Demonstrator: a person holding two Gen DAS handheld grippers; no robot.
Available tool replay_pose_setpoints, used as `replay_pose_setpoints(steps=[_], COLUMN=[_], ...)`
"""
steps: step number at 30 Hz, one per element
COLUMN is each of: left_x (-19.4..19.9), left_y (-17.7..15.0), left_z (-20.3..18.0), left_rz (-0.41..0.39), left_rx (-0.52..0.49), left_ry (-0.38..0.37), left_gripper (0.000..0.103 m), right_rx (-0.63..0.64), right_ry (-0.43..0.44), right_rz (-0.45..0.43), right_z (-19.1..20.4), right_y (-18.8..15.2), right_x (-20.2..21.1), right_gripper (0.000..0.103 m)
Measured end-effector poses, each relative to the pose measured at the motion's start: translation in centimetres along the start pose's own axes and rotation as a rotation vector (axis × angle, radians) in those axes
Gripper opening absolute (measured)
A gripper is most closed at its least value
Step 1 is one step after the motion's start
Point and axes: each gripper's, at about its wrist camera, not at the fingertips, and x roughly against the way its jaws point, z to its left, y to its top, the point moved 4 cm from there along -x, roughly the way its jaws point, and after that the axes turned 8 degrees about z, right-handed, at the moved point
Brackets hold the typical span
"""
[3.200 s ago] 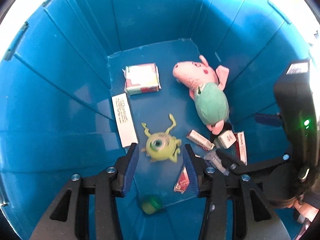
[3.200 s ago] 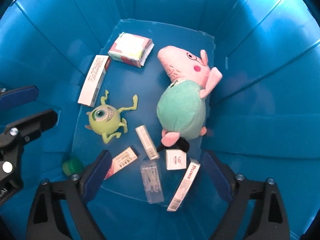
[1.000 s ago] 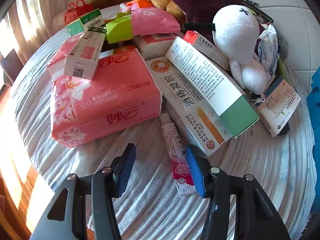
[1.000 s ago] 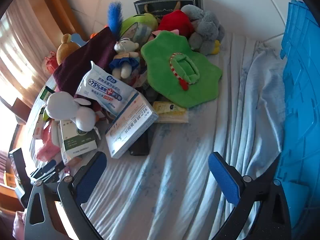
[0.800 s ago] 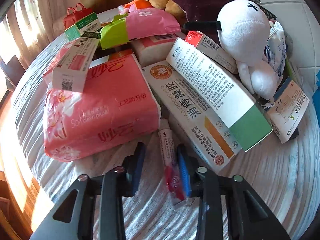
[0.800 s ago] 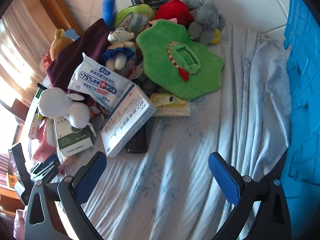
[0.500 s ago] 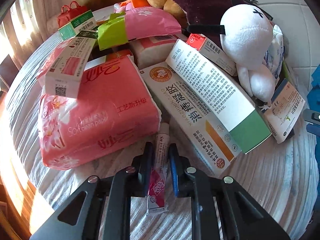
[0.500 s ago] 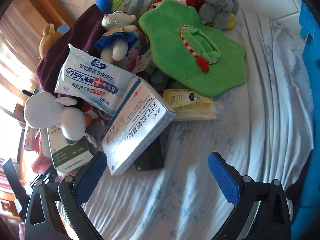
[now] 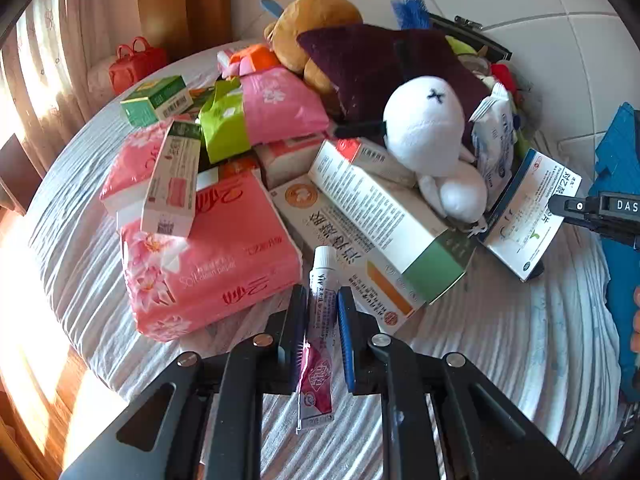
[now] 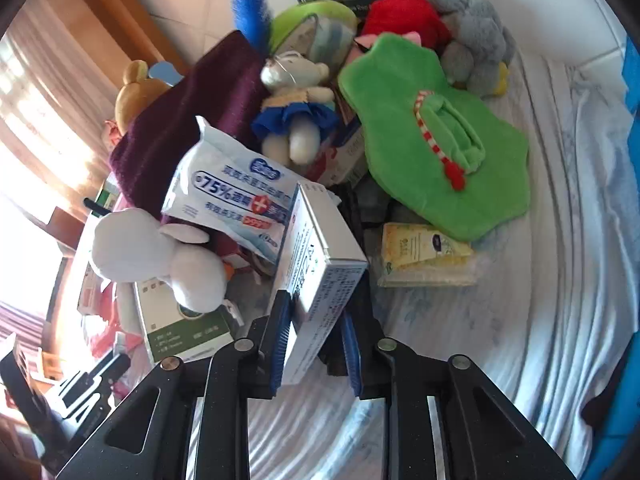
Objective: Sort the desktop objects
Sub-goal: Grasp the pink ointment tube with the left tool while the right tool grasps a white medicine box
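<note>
the left gripper (image 9: 322, 336) reaches low over the striped cloth (image 9: 500, 344) with both blue pads pressed against one small ointment tube (image 9: 320, 332), its white cap pointing away toward the pile and its crimped pink end hanging out behind the jaws. just beyond lie one pink tissue pack (image 9: 208, 264) on the left and two long medicine cartons on the right, the white and green carton (image 9: 384, 220) stacked across the orange-marked carton (image 9: 344, 256). a slim pink-striped box (image 9: 172, 180) rests on the tissue pack. farther back sit one white plush (image 9: 436, 140), a brown teddy bear (image 9: 316, 16) partly covered by a dark purple cloth (image 9: 380, 64), and one red toy handbag (image 9: 136, 60) near the curtain. the right gripper (image 10: 316, 344) comes in from the near edge with its pads closed on the short end of one white and blue medicine box (image 10: 320, 268), which tilts up against the pile. behind it are one pack of alcohol wipes (image 10: 232, 196), one small bear in a blue skirt (image 10: 296, 108), one green plush mat (image 10: 436, 136) and a yellow packet (image 10: 420, 248) half tucked under the mat. a dark flat thing beneath the box is too hidden to name. the blue bin (image 10: 634, 64) is cut off at the right edge, and glare washes out the left side in both views.
</note>
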Motion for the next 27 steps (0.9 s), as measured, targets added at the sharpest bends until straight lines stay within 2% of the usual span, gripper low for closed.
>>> replay_pose_setpoints(steps=[12, 18, 25, 27], left_x=[7.2, 10.5, 14.0, 15.2], left_y=[4.5, 5.7, 6.9, 7.2], left_z=[-5.4, -9.4, -15.8, -17.9], left_rz=[-0.183, -0.264, -0.356, -0.386], left_rx=[-0.122, -0.197, -0.309, -0.346], left_ry=[-0.056, -0.077, -0.166, -0.202], left_gripper=[0.016, 0.016, 0.016, 0.016], right_rx=[0.148, 0.150, 0.117, 0.096], right_ry=[-0.071, -0.115, -0.192, -0.223], right_rz=[-0.174, -0.346, -0.556, -0.589], right_z=[2.7, 2.5, 1.3, 0.4], right_y=[-2.3, -3.2, -4.6, -4.9], right_x=[9.1, 16.5, 25.9, 28.1], right_gripper=[0.017, 0.017, 0.017, 0.017])
